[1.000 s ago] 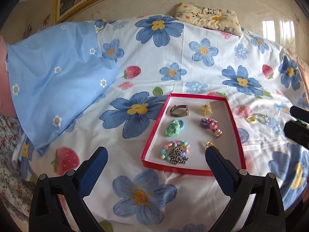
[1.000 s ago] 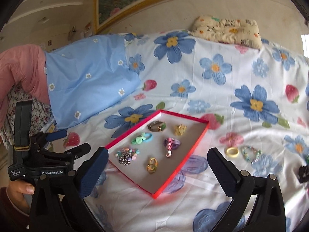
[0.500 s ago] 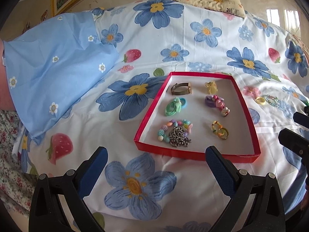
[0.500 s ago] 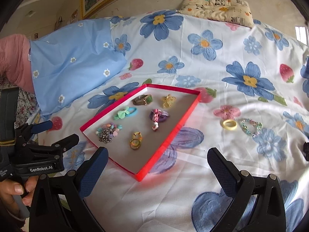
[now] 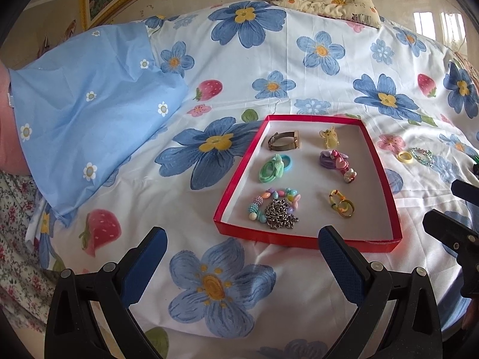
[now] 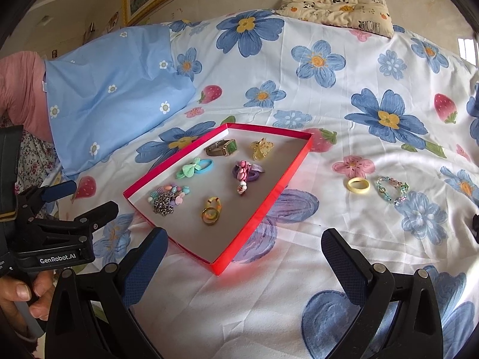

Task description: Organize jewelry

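A red-rimmed tray (image 5: 232, 191) (image 6: 266, 197) lies on the flowered bedsheet. Inside it are a watch (image 5: 283, 142), a yellow clip (image 5: 329, 138), green and blue hair ties (image 5: 274, 167), a purple and pink clip (image 5: 335, 163), a bead bracelet with a metal chain (image 5: 280, 209) and gold rings (image 5: 341, 205). On the sheet to the tray's right rest a yellow ring (image 6: 358, 185) and a beaded bracelet (image 6: 392, 190). My left gripper (image 5: 242, 257) hovers open at the tray's near-left corner. My right gripper (image 6: 244, 258) hovers open, near the tray's near corner, with nothing between its fingers.
A light blue cloth (image 5: 89, 113) covers the bed's left side, with a pink sleeve (image 6: 21, 89) beyond it. A patterned pillow (image 6: 335, 7) sits at the far edge. A hand (image 6: 18, 296) holds the left gripper at the lower left of the right wrist view.
Both grippers have moved in closer over the bed, so the tray and the loose ring and bracelet appear larger and nearer. Neither gripper has taken hold of anything.
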The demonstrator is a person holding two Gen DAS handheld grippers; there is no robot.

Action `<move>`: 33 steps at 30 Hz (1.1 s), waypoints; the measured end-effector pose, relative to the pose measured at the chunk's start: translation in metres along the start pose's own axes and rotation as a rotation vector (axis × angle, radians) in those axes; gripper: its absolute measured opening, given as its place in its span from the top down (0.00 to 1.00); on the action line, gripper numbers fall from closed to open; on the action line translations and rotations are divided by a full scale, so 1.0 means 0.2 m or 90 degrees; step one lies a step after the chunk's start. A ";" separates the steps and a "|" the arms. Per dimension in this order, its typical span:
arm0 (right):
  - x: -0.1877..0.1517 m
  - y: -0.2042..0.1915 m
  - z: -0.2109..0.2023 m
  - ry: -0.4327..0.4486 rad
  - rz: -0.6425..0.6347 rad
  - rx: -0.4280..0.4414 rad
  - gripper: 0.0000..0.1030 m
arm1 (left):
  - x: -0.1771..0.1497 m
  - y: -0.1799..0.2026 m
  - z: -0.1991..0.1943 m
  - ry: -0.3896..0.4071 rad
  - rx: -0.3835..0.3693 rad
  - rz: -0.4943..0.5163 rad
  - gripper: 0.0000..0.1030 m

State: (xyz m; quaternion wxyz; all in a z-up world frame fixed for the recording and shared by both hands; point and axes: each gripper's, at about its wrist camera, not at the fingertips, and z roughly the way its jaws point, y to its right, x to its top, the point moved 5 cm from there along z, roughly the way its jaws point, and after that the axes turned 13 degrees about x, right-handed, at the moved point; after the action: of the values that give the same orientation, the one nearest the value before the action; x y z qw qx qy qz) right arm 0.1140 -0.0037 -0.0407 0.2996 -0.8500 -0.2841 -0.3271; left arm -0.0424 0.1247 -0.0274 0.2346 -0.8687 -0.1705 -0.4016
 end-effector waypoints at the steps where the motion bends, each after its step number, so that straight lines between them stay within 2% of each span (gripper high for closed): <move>1: 0.00 0.00 0.00 0.000 0.000 0.000 0.00 | 0.00 0.00 -0.01 0.000 0.000 0.000 0.01; 33: 0.02 -0.04 -0.04 0.008 -0.011 0.004 0.00 | -0.01 -0.03 -0.06 0.011 -0.008 0.001 0.01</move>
State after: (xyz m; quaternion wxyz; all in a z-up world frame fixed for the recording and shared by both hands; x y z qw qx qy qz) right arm 0.1075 -0.0026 -0.0295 0.3015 -0.8443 -0.2908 -0.3342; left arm -0.0535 0.1228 -0.0206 0.2306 -0.8668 -0.1651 -0.4101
